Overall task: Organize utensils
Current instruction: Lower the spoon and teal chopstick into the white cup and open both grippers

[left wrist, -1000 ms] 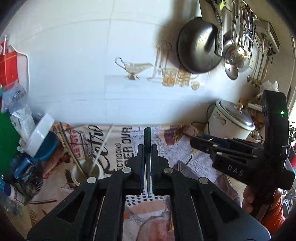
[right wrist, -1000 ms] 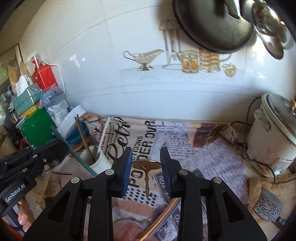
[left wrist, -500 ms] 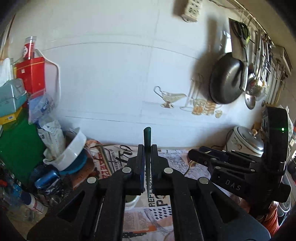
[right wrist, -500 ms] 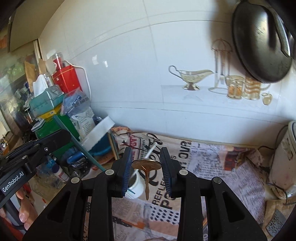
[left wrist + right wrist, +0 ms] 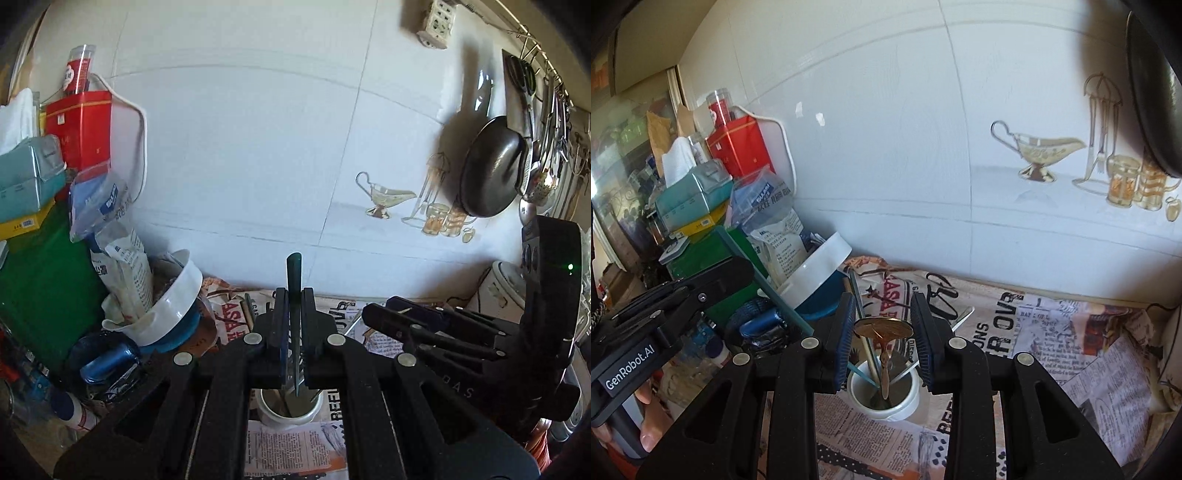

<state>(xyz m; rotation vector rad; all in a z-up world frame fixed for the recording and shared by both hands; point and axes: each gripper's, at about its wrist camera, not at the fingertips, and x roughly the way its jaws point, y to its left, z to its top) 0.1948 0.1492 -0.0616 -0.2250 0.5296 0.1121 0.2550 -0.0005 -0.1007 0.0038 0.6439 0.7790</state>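
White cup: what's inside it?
White cup holds several thin sticks, chopstick-like, leaning out over the rim. Its bottom is dark and partly hidden by the spoon in front.

"GenRobot.AI" on left gripper (image 5: pixel 798 317)

left gripper (image 5: pixel 294 325): black, silver screws, "GenRobot.AI" label | right gripper (image 5: pixel 882 332): black, blue ribbed pads, possibly "DAS" lettering

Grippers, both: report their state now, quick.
Left gripper: shut on a green chopstick.
Right gripper: shut on a brass spoon, handle hanging down over the white cup.
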